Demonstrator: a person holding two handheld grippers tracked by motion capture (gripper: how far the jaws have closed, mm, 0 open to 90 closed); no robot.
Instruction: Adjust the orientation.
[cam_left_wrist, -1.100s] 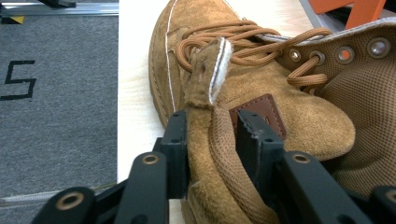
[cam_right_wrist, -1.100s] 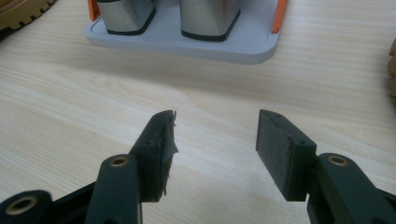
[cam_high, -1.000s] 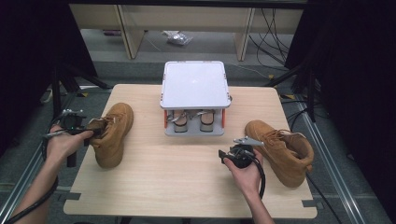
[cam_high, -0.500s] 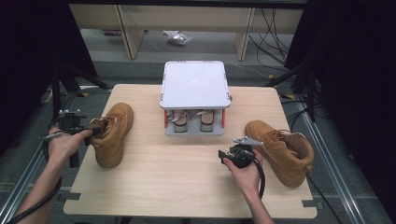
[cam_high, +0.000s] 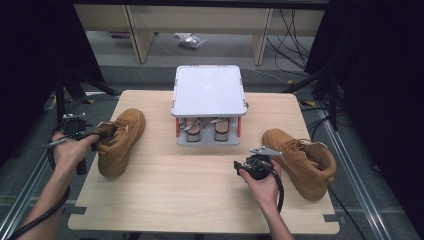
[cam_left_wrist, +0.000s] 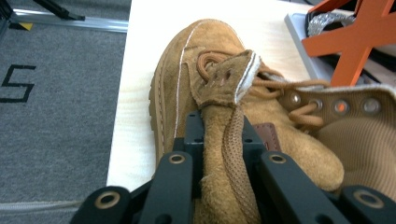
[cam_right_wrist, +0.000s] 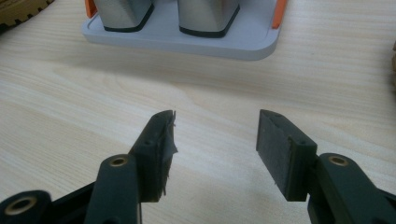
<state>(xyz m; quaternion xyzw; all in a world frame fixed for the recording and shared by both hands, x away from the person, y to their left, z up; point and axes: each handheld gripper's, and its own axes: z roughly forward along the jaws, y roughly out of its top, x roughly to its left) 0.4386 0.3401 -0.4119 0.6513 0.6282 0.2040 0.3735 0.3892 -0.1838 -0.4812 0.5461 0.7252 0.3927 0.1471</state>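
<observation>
- Closing over the last second, the left gripper (cam_left_wrist: 219, 154) now pinches the tongue (cam_left_wrist: 224, 140) of the left boot (cam_high: 117, 140); both hands keep their places.
- Its own view shows that pinch; from above, this boot lies at the table's (cam_high: 200, 200) left edge, toe away from the person, long axis slightly slanted.
- Right gripper (cam_right_wrist: 215, 149) stands spread over bare wood.

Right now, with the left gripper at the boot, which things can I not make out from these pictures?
- High view: left gripper tips, hidden by the hand and the left boot.
- Left gripper view: the boot's heel, cut off by the bottom edge; the part of the tongue between the jaws, covered by them.
- High view: the two grey objects under the white shelf, their upper parts hidden by it.
- Right gripper view: the same objects, cut off by the top edge.
</observation>
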